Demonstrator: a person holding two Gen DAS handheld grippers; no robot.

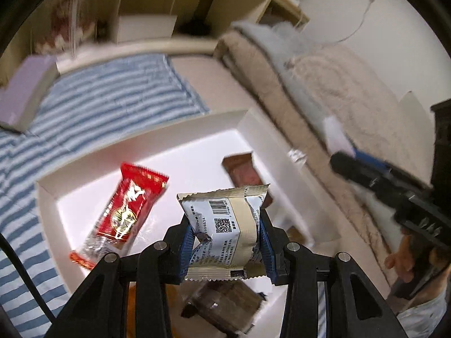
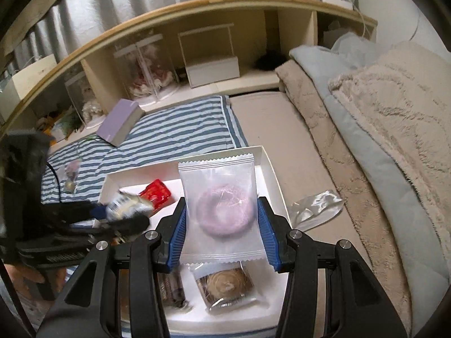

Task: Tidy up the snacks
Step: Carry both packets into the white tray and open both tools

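Both grippers are loaded right now. The left gripper has its jaws clamped on a beige packet, barcode and QR side facing the camera, held up over the white box. The right gripper is clamped on a clear donut packet with a purple ring inside, also held above the box.

The views show different things. The left wrist view shows one red packet lying inside near the box's left wall, a brown packet toward the far right corner, and a dark brown one at the near edge under the gripper. It also catches the right gripper off to the right, blurred.

The right wrist view picks up a clear-wrapped round pastry on the box floor below the donut, plus a dark packet beside it on the left, half hidden by a finger. The red packet shows at the far left corner, and the left gripper with its beige packet is a blur. Only this view shows a crumpled clear wrapper on the bed just past the box's right edge.

So that's two held packets, and about five in the box, though I can't tell whether any match across the two views.
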